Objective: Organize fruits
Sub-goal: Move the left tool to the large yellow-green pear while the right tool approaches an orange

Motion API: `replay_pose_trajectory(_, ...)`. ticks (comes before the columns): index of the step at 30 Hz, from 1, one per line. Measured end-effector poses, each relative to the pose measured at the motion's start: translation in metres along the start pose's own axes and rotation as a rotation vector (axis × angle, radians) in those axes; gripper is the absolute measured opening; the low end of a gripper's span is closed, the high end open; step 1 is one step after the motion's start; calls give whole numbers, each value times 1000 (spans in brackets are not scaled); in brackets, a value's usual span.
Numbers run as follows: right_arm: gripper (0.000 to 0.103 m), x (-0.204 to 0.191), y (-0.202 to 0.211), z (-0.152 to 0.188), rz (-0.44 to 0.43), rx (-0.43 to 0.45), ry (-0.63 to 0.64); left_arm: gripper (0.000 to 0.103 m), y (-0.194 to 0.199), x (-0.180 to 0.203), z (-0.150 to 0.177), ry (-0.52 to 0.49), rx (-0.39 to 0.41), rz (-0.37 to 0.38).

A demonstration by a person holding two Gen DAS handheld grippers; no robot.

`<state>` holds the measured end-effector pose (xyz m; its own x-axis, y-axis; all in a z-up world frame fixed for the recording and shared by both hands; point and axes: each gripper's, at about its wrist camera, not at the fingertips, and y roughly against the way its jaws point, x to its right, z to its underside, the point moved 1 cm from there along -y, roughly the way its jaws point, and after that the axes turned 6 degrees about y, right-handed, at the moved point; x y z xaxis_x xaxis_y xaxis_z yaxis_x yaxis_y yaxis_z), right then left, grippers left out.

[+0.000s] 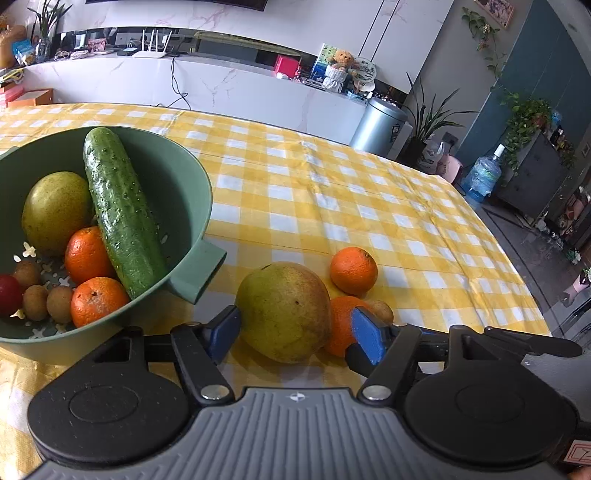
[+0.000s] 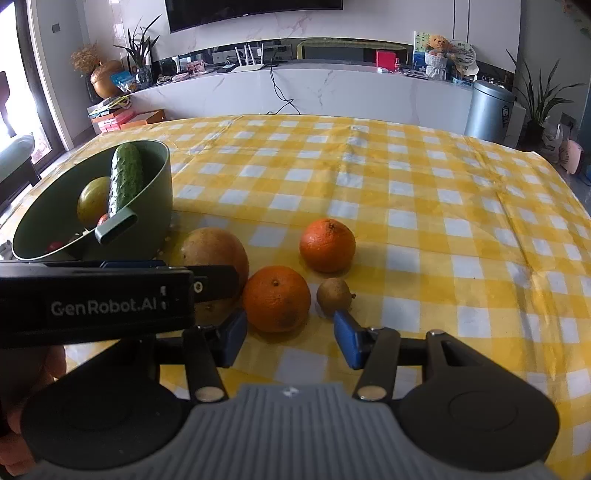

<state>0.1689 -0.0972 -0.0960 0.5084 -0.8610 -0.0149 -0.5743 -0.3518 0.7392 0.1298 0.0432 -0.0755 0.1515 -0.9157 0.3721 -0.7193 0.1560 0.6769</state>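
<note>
Leaning cucumber (image 1: 123, 214) in green bowl (image 1: 192, 206), tip up on rim

This is a home living room. A wide TV (image 2: 255, 11) hangs on a marble-look wall above a long white cabinet (image 2: 332, 92), which carries a router (image 2: 249, 66), a teddy bear (image 2: 437, 44), a red box (image 2: 386, 59) and small clutter. Potted plants (image 2: 539, 96) stand at the far right beside a metal bin (image 2: 487, 110); a water bottle (image 1: 482, 177) sits on the floor. The tabletop (image 2: 406, 192) wears a yellow checked cloth.
</note>
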Motion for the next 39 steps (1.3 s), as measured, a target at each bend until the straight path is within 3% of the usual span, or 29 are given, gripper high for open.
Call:
replay_pose_trajectory(5,50,2,-3,1,-3,-13,-11,79,-2,4,6,-29,24,-39)
replay_pose_trajectory(9,50,1,-3,1,-5,-15,-5,70,-3,2,6,-17,24,-56)
replay_pose_trajectory(28,50,-4,-6,1,10,-21,37,68,20,-8,7,-5,-13,-88)
replay_pose_trajectory(34,50,-8,-6,1,16,-21,67,68,30,-20,8,53,-61,-85)
replay_pose_trajectory(39,50,-5,-5,1,18,-16,48,68,30,-18,12,19,-36,-84)
